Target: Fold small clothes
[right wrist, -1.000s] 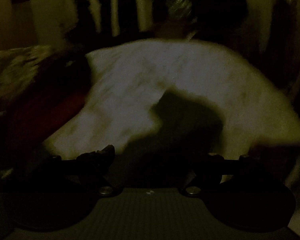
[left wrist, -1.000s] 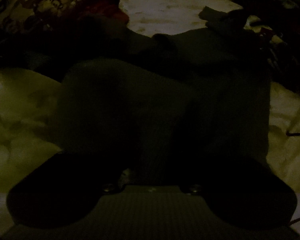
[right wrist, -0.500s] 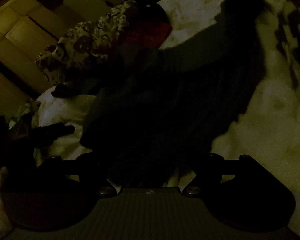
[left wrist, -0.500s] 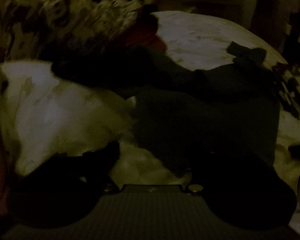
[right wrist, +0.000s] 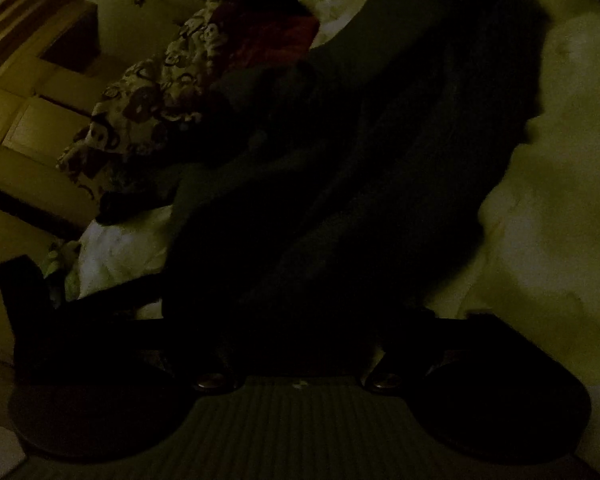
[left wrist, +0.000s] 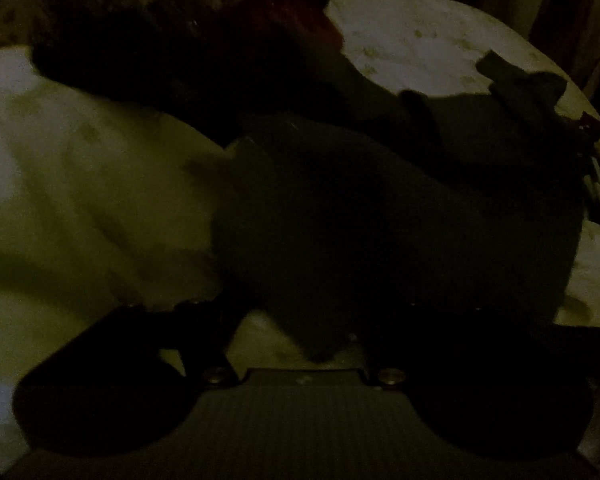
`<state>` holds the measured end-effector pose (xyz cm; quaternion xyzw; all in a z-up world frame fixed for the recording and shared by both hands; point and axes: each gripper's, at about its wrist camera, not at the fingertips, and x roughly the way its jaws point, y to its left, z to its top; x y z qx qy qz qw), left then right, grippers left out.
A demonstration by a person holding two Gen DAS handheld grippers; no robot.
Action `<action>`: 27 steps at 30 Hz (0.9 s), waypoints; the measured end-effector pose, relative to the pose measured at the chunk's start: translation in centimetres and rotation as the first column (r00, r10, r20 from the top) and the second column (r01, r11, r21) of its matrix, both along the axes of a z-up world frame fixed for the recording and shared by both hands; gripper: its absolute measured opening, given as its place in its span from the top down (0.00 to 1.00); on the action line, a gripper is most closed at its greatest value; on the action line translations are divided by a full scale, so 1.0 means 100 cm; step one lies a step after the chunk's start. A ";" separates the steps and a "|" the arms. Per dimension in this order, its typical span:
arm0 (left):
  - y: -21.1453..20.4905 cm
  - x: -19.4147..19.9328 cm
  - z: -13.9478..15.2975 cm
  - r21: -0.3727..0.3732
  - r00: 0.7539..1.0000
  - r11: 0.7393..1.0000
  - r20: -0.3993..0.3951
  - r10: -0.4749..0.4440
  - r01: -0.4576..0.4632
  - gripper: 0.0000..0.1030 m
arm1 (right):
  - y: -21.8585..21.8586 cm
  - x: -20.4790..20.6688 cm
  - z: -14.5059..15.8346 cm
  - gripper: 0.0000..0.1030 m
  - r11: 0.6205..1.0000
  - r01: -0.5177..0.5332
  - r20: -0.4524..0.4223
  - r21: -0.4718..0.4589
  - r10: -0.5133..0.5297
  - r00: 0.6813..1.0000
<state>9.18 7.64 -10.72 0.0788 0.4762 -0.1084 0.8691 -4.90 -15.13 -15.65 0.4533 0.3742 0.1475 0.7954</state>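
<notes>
The scene is very dark. A dark garment (left wrist: 400,216) lies spread on the pale bed sheet (left wrist: 80,184). In the left wrist view its near corner reaches down between my left gripper's (left wrist: 304,320) fingers, which stand wide apart. In the right wrist view the same dark garment (right wrist: 340,184) runs from the top down to my right gripper (right wrist: 300,320). The cloth covers the gap between the right fingers, and I cannot make out whether they hold it.
A patterned cloth (right wrist: 148,100) and a red cloth (right wrist: 268,36) lie heaped at the far side of the bed. A red cloth (left wrist: 300,20) shows there in the left wrist view too. Pale boxes or drawers (right wrist: 24,128) stand left of the bed.
Both views have swung. The left gripper has come back over the garment's near corner. The right gripper has moved closer to the dark garment, which now fills its view.
</notes>
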 end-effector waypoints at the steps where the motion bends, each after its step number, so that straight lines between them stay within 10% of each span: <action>1: -0.001 0.007 -0.006 -0.017 1.000 1.000 -0.024 0.010 -0.011 0.71 | 0.003 0.002 0.000 0.55 1.000 -0.002 0.018 -0.009 0.003 1.000; 5: 0.002 0.026 -0.017 -0.121 0.994 0.991 -0.102 0.040 -0.052 0.90 | 0.003 0.002 0.012 0.76 0.999 -0.009 0.108 -0.052 0.015 0.994; 11: 0.008 -0.001 0.035 -0.197 0.999 0.980 -0.001 -0.040 0.039 0.91 | -0.042 -0.037 0.077 0.79 0.986 0.056 0.275 -0.158 -0.010 0.961; 18: 0.028 -0.041 0.069 -0.275 0.991 0.954 -0.016 -0.130 0.120 0.91 | -0.114 -0.103 0.144 0.79 0.958 0.126 0.240 -0.256 -0.063 0.969; 27: 0.046 -0.085 0.018 -0.192 0.986 0.978 -0.124 -0.112 0.087 0.91 | -0.098 -0.133 0.070 0.78 0.940 0.081 0.052 -0.333 -0.067 0.996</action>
